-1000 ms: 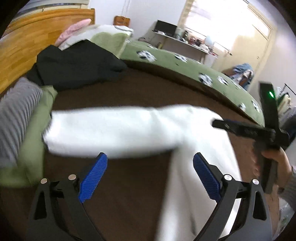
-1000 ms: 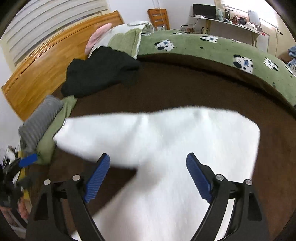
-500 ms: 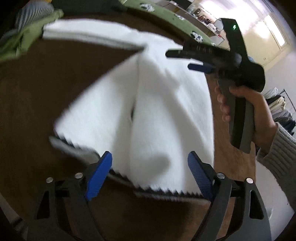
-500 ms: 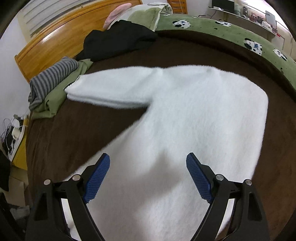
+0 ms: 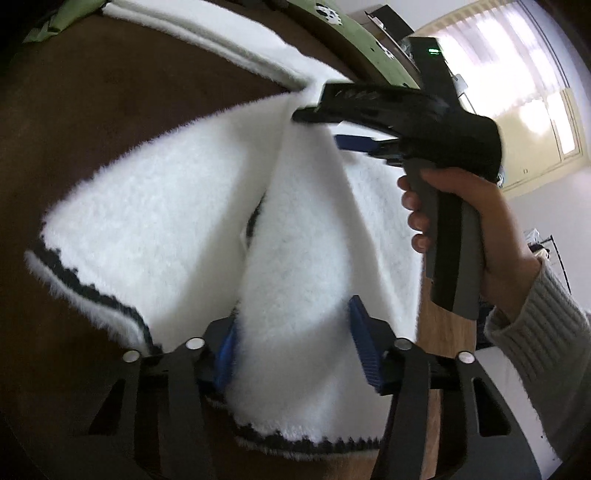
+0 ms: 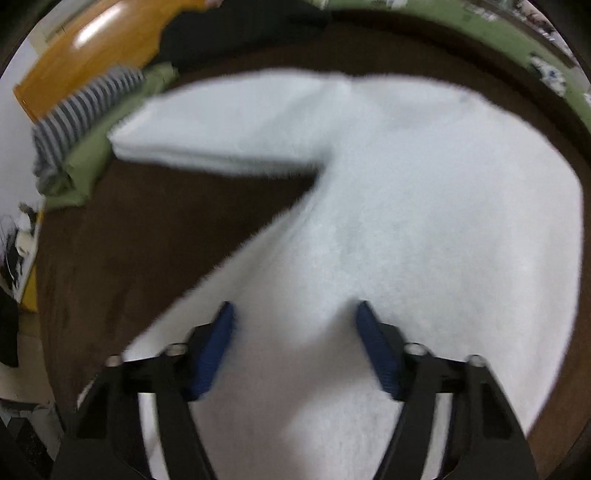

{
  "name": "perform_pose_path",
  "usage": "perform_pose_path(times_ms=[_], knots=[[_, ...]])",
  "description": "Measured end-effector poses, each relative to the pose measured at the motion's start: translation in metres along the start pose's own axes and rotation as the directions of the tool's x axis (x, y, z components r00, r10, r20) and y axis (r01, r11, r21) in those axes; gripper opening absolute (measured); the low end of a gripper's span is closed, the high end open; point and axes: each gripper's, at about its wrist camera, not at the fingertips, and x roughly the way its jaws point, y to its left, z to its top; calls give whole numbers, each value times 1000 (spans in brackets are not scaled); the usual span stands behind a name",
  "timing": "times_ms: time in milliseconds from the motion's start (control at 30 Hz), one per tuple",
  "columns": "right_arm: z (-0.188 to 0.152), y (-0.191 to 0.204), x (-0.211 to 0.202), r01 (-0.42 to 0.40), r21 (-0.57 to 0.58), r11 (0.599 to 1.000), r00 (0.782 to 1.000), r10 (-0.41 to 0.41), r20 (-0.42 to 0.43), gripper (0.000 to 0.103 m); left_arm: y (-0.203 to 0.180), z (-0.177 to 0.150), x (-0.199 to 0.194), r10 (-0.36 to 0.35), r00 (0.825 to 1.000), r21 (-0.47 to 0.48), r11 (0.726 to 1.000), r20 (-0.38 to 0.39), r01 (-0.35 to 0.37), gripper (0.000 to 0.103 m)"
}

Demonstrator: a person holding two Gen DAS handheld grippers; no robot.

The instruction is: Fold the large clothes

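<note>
A fluffy white sweater [image 5: 166, 206] with a dark-trimmed hem [image 5: 88, 291] lies on the brown bed blanket [image 5: 110, 110]. My left gripper [image 5: 295, 343] is at the hem. Its jaws are closing, and a raised fold of the fabric fills the gap between the blue pads. That fold runs up to my right gripper [image 5: 317, 127], held in a person's hand [image 5: 472, 214]. In the right wrist view the right gripper [image 6: 295, 332] points down into the sweater's body [image 6: 424, 221]. Its jaws are closing too, with a pucker of fabric between them. One sleeve [image 6: 229, 122] lies folded across to the left.
A striped garment [image 6: 85, 103], a green cloth [image 6: 85, 166] and a black garment [image 6: 236, 33] are piled by the wooden headboard [image 6: 92, 44]. A green cow-print cover [image 6: 498, 40] borders the far side. Brown blanket [image 6: 147, 240] lies bare left of the sweater.
Both grippers have come down onto the sweater and narrowed their jaws, from wide open to pinching fabric. The left one swung from the sleeve to the hem.
</note>
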Motion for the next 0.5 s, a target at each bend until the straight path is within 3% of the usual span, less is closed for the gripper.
perform_pose_path(times_ms=[67, 133, 233, 400, 500], knots=[[1, 3, 5, -6, -18, 1000, 1000, 6, -14, 22, -3, 1, -1, -12, 1000, 4, 1000, 4, 12, 35], [-1, 7, 1, -11, -36, 999, 1000, 11, -2, 14, -10, 1, -6, -29, 999, 32, 999, 16, 29, 24], [-4, 2, -15, -30, -30, 999, 999, 31, 45, 12, -25, 2, -16, -20, 999, 86, 996, 39, 17, 17], [1, -1, -55, -67, -41, 997, 981, 73, 180, 12, -69, 7, -48, 45, 987, 215, 973, 154, -78, 16], [3, -8, -73, -81, -30, 996, 972, 86, 220, 11, -87, 8, -57, 49, 984, 247, 965, 172, -91, 16]])
